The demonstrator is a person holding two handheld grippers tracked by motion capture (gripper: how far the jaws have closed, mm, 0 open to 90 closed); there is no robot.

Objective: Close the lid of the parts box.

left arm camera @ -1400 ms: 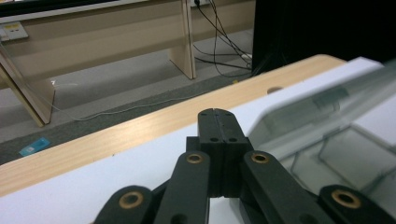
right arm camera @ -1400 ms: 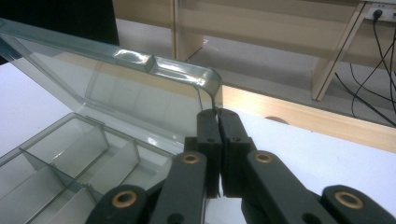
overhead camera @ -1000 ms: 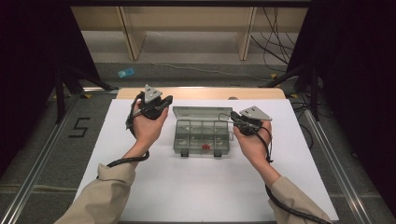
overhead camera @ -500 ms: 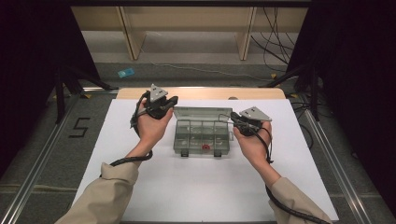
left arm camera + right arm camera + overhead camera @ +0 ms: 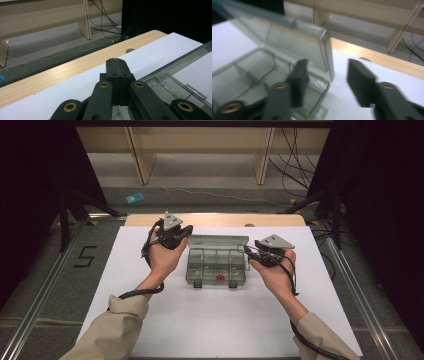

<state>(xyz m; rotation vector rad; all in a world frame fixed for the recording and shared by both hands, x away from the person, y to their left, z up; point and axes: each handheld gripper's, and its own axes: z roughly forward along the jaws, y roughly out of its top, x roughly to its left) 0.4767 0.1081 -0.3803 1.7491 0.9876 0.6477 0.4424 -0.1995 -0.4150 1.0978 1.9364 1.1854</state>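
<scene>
Your right hand-held gripper [image 5: 246,249] sits at the right end of the box [image 5: 217,267], jaws partway apart; they have just been opening. In the right gripper view the right gripper [image 5: 325,75] has the box's right rear corner and the lid [image 5: 294,45] edge between its jaws, pads not pressing on it as far as the blur allows. Your left hand-held gripper [image 5: 186,231] is at the box's left rear corner, jaws closed flat together, nothing between them; the left gripper view shows the tips [image 5: 116,65] meeting over the white surface [image 5: 75,85], with the clear lid [image 5: 190,72] just to the side.

The box is clear plastic, with compartments, in the middle of the white surface [image 5: 215,320], between your two hands. Lid [image 5: 218,240] is up, tilted back toward the far edge. A small red item [image 5: 219,277] lies in a front compartment. Two latches [image 5: 198,283] at the front edge face you. Wood strip [image 5: 215,219] runs along the far side.
</scene>
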